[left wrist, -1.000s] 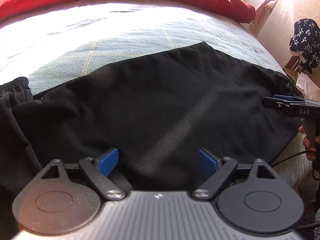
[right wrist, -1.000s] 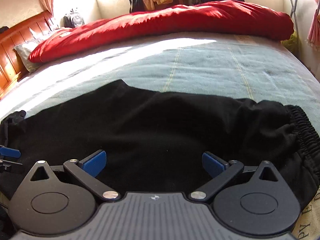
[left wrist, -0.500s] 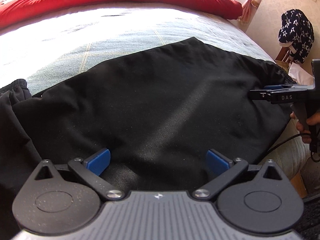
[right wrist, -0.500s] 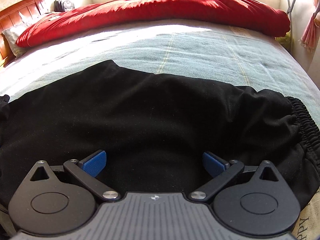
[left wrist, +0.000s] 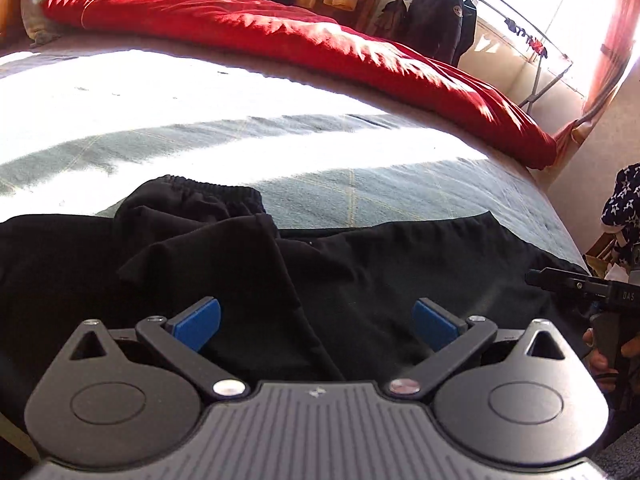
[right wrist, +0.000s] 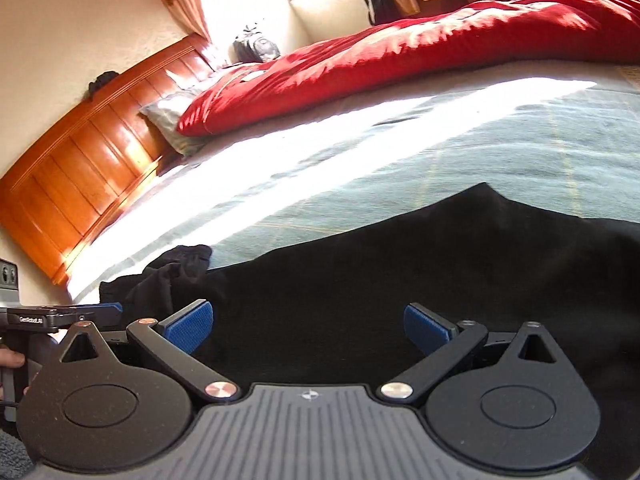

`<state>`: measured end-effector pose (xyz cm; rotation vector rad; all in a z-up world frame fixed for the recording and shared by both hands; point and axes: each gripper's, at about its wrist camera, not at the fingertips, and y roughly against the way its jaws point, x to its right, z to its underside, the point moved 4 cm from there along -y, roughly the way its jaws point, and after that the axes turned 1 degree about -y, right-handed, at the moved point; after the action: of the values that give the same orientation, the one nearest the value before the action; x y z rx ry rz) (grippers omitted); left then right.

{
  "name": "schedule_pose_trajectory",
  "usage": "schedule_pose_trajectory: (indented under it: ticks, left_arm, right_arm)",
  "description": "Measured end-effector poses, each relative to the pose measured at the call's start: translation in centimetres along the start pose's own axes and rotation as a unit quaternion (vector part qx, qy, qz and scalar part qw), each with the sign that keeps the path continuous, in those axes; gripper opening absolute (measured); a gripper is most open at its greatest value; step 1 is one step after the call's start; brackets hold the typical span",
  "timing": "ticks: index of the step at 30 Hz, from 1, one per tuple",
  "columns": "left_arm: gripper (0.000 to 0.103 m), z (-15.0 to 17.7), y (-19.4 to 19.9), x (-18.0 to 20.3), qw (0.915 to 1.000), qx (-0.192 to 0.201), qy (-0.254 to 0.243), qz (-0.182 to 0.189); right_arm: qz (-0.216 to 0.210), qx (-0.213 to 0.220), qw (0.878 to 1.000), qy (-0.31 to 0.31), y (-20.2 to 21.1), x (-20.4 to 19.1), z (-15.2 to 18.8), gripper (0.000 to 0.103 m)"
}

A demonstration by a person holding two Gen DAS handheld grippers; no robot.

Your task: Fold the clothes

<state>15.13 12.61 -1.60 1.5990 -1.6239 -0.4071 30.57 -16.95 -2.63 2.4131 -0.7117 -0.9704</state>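
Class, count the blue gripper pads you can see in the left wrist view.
3: two pads on the left gripper, one at lower left and one at lower right, plus one edge-on at the right gripper; its second pad is hidden.

Legible text, two items only. White letters "DAS" on the dark body of the right gripper [left wrist: 560, 282], seen at the right edge of the left wrist view. Small pale print on the black body of the left gripper [right wrist: 108, 314], left edge of the right wrist view; reads roughly "GenRobot.AI", letters tiny and partly uncertain.
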Motion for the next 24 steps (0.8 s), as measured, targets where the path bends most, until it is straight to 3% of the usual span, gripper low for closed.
schedule_pose_trajectory:
  ticks: [5,13,17,24]
  left_arm:
    - [0.102,0.0,0.7,-5.4,0.9993,-0.006,0.025,0.029]
    - [0.102,-1.1,1.8,-12.1,0.9950,-0.007,0.048,0.087]
    - [0.102,-1.3,2.2,-14.1,0.9932,-0.005,0.055,0.102]
    - [0.102,-1.2,1.9,-16.8,0.9898,-0.001,0.083,0.115]
  right_arm:
    - [-0.072,-0.043,0.996,0.016,-6.2,-7.0,0.4,0.103]
    - [-0.109,-0.104,0.988,-0.014,-16.0,-13.1,1.9,0.103]
    - [-0.108,-0.108,0.988,-0.032,-18.1,-14.6,1.6,0.103]
    - [-0.159,-0.131,0.978,-0.040,-18.9,-18.7,1.4,0.103]
